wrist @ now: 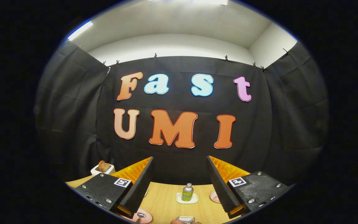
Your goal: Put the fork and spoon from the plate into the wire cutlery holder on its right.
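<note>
I hold my hand-held gripper (180,186) level and high, with its fingers spread wide and nothing between them. It looks across the worktop (163,205) toward the far edge more than down at the things I need.

The pink plate (144,216) lies low at the near edge, partly under my left finger, and a shiny rounded piece on it, which I take for the spoon (140,215), just peeks out. I cannot make out the fork. A metal thing (185,219) at the near edge between my fingers may be the top of the wire cutlery holder, but too little of it shows to say what is in it.

The risk, as I judge it, comes from this angle. If I drop straight down without tilting first, I would be reaching half blind, and my left finger could land on the plate's rim and tip or shove it. A flat spoon on a smooth plate may also slide away from closing fingers, or get pinched askew and swing.

Farther off, a small green bottle (187,192) stands upright on a white coaster (186,199), well beyond my fingers. A white toaster (103,169) holding toast sits at the far left corner. Another pink dish (213,196) hides partly behind my right finger.
</note>
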Demonstrator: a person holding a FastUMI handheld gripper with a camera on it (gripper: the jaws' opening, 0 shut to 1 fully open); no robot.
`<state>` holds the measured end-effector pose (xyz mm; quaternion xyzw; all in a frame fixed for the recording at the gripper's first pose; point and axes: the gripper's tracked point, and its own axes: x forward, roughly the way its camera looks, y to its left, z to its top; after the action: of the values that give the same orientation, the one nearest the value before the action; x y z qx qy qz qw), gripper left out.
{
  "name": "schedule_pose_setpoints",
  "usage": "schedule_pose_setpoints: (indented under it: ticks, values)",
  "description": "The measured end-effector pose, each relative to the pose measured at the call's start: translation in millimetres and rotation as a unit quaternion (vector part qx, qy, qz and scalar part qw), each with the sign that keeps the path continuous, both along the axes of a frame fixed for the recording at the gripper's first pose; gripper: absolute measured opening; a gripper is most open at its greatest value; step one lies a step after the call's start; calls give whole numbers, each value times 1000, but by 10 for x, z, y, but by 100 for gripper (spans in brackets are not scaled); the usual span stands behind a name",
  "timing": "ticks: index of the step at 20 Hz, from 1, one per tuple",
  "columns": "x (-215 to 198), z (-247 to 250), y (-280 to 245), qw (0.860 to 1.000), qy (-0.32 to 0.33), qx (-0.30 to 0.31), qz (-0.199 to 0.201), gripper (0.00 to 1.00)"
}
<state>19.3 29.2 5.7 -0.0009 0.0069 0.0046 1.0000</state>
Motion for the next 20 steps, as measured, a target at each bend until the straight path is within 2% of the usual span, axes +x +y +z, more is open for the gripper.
schedule_pose_setpoints:
  ticks: [3,10,14,17,20]
  values:
    - [-4,-148,111,1000,19,-7,6,98]
    - [-61,-771,739,989,122,11,81,98]
    - [-159,-1282,1087,974,196,7,117,98]
    - [-258,-1704,1349,956,256,8,144,98]
    - [-353,-2068,1513,941,303,7,152,97]
